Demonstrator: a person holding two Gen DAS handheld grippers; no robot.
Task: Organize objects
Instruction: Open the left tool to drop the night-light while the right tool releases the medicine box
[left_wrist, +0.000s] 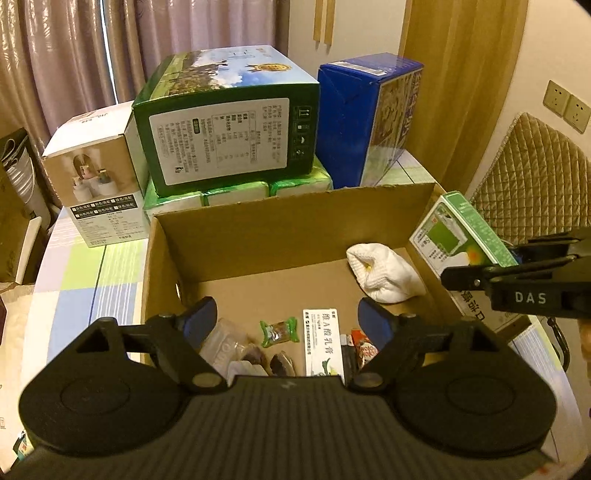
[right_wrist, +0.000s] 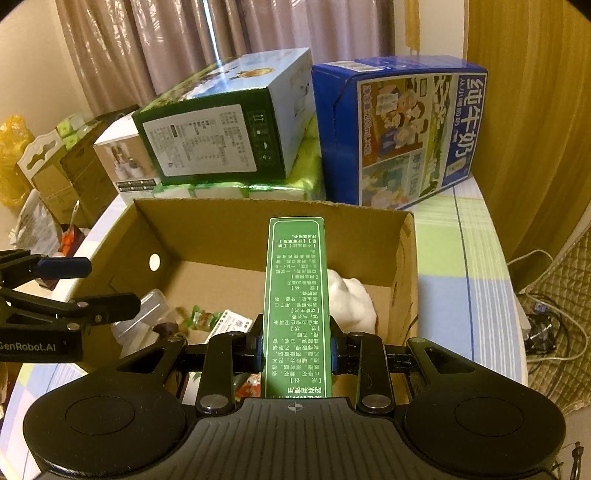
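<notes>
Right claw (right_wrist: 295, 350) grips the green box (right_wrist: 295, 302), carrying it above the carton's (right_wrist: 229, 221) right side. Left claw (left_wrist: 284, 321) hangs open over the snacks. Next: lower it in beside the white cloth (right_wrist: 354, 302), then release.

Dim warm indoor light, yellowish cast, soft shadows, fisheye bending at edges, dark vignetted corners

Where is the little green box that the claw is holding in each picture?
Left wrist view: the little green box is at the right edge, above the cardboard box's right wall, gripped by the right claw.
Right wrist view: the green box fills the centre, clamped between the claw's fingers.
Shared landmark: the white cloth inside the cardboard box, beside or behind the green box.
</notes>
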